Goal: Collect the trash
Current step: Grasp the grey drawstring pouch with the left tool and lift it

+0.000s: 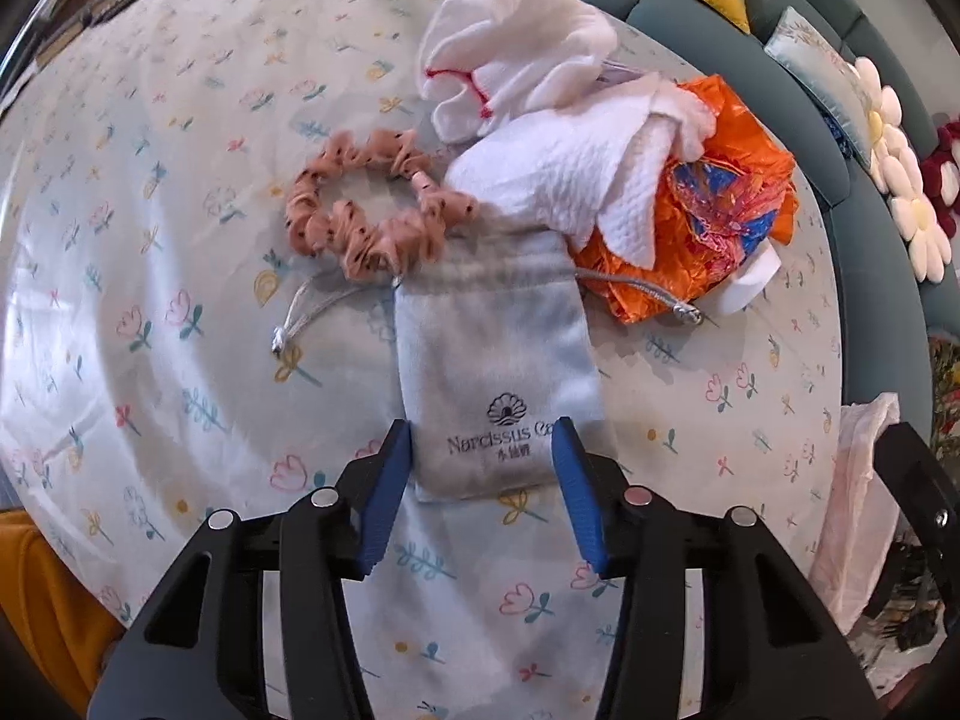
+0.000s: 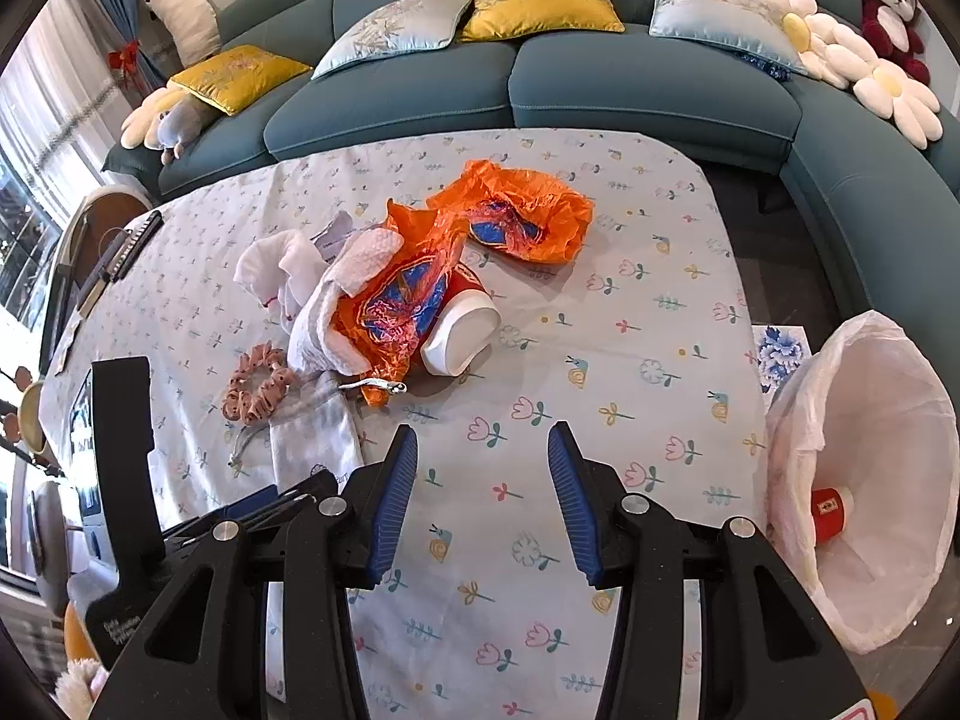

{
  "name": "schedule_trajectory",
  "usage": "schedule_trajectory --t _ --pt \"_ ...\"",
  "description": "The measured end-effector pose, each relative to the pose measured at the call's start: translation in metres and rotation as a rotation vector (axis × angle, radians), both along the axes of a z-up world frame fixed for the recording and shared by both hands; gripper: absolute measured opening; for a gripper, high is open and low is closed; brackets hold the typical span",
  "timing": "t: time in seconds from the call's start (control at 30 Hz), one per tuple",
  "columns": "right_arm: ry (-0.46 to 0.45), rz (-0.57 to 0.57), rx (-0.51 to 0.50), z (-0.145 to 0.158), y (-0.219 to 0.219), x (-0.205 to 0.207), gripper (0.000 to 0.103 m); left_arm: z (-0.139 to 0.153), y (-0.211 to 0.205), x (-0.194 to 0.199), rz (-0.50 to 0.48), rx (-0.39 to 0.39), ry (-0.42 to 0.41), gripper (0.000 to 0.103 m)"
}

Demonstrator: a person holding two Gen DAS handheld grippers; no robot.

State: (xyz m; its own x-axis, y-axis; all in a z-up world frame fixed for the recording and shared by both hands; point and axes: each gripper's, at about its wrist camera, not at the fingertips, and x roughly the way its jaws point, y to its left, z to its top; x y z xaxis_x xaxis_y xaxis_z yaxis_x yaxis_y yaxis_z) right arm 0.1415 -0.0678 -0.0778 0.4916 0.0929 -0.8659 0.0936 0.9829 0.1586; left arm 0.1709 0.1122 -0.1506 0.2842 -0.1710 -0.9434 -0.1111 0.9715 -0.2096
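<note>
1. Table (image 2: 600, 312), flowered cloth: work surface, carrying all loose items in 1 cluster toward its left side.

2. Bin (image 2: 864, 480), white liner, at the table's right edge: placed within reach for drops; 1 red cup (image 2: 831, 513) already inside.

3. Orange wrappers (image 2: 516, 216), 2 crumpled pieces, with white paper towels (image 1: 576, 180) draped over the nearer one: trash, not yet collected.

4. White cup (image 2: 462, 336), on its side against the wrappers: trash.

5. Grey pouch (image 1: 498, 360), drawstring type, flat, just under the towels.

6. Pink scrunchie (image 1: 366, 210), touching the pouch top; probably a keeper.

7. Left gripper (image 1: 483, 456): jaws half open, flanking the pouch's lower end; contact with the pads unclear, likely closing to grasp.

8. Right gripper (image 2: 483, 456): half open, empty, over bare cloth.
</note>
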Motion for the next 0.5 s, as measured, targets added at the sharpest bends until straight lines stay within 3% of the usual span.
schedule_trajectory --t 0.03,0.13,0.17,0.33,0.5 --pt "0.002 0.000 0.000 -0.001 0.001 0.001 0.045 0.000 -0.002 0.000 -0.004 0.007 -0.004 0.041" --pt "0.011 -0.001 0.002 -0.005 0.001 0.003 0.045 -0.002 -0.006 0.001 -0.027 0.009 -0.001 0.009" --pt "0.014 -0.002 0.004 -0.006 0.002 0.003 0.045 -0.003 -0.007 0.003 -0.037 0.000 0.005 0.005" --pt "0.011 0.006 0.000 -0.004 0.004 0.001 0.045 0.007 -0.013 -0.003 -0.063 -0.023 -0.011 0.002" --pt "-0.005 0.005 0.005 0.004 0.010 -0.002 0.045 0.045 -0.008 -0.013 -0.077 -0.053 -0.086 0.002"
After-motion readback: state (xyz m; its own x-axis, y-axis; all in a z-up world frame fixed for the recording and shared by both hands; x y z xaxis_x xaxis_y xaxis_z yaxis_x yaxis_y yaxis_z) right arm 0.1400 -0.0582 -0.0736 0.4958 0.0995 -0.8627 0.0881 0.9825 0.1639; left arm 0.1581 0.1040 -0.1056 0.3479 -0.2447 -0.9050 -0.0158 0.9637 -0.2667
